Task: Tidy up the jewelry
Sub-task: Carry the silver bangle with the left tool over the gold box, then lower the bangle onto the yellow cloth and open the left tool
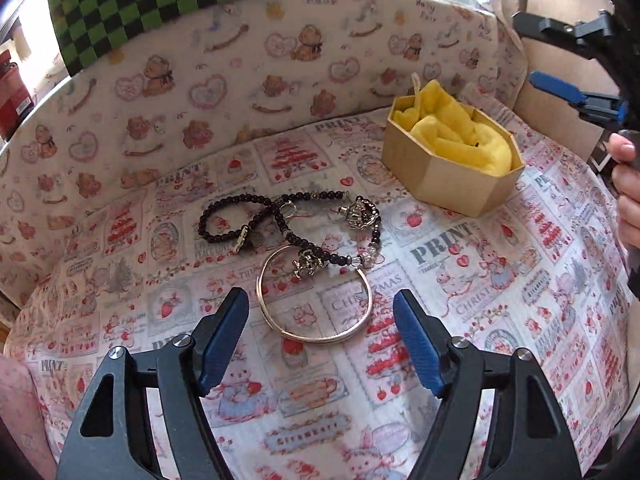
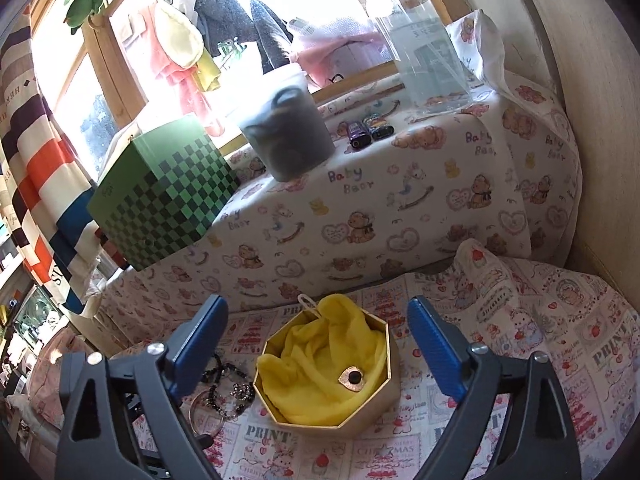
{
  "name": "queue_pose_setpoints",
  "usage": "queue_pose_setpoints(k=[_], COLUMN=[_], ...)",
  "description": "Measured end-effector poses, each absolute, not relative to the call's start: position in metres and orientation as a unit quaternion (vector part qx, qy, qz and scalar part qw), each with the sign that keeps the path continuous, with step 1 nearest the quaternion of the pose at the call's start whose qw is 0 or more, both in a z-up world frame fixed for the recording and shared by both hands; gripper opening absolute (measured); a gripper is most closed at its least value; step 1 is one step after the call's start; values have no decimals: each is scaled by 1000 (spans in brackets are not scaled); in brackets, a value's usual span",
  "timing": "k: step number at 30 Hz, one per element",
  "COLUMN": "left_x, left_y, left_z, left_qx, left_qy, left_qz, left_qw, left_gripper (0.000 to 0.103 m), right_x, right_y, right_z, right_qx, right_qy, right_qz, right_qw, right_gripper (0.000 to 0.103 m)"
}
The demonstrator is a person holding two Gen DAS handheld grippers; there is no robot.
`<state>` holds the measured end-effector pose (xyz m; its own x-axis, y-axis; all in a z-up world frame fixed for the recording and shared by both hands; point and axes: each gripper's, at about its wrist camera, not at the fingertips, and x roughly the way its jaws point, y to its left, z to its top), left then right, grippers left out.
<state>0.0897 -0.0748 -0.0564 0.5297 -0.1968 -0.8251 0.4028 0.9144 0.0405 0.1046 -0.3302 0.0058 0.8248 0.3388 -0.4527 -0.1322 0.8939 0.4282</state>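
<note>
Two black bead bracelets with silver charms [image 1: 288, 220] lie tangled on the printed cloth. A gold bangle [image 1: 316, 300] lies just in front of them, partly under one. My left gripper [image 1: 320, 298] is open above the bangle, with nothing between its fingers. A gold octagonal box [image 1: 440, 176] lined with yellow cloth [image 1: 452, 136] stands to the right. In the right wrist view my right gripper [image 2: 317, 306] is open just above that box [image 2: 360, 420]. A small gold piece with a black stone [image 2: 352, 378] rests on the yellow cloth [image 2: 320, 360]. The bracelets [image 2: 228, 388] show left of the box.
A padded ledge with bear print [image 2: 400, 208] rises behind the cloth. On it stand a green checkered box [image 2: 160, 192], a grey tub [image 2: 288, 136], a clear bottle [image 2: 420, 40] and two lighters [image 2: 368, 128]. A hand [image 1: 624, 184] is at the right edge.
</note>
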Motion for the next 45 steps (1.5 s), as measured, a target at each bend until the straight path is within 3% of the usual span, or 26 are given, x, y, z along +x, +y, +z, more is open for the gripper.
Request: queue_pose_setpoints(k=[4, 6, 14, 22, 33, 40, 45], left_x=[102, 105, 97, 72, 92, 118, 137], left_y=[-74, -67, -30, -26, -81, -142, -180], left_z=[-63, -63, -51, -4, 41, 33, 18], left_qx=[101, 77, 21, 6, -62, -101, -75], left_qy=[463, 460, 452, 407, 359, 374, 387], left_qz=[-163, -152, -122, -118, -165, -203, -197], left_qw=[865, 871, 883, 905, 917, 899, 898], left_gripper=[75, 63, 63, 63, 63, 63, 63], right_x=[105, 106, 106, 105, 116, 119, 118], right_y=[-329, -330, -331, -335, -370, -397, -413], right_z=[6, 5, 4, 5, -9, -20, -24], right_qx=[189, 192, 196, 207, 342, 372, 389], right_qy=[268, 272, 279, 280, 305, 317, 306], right_qz=[124, 125, 127, 124, 170, 73, 44], right_qw=[937, 934, 932, 929, 872, 869, 868], right_gripper=[92, 92, 92, 92, 92, 92, 92])
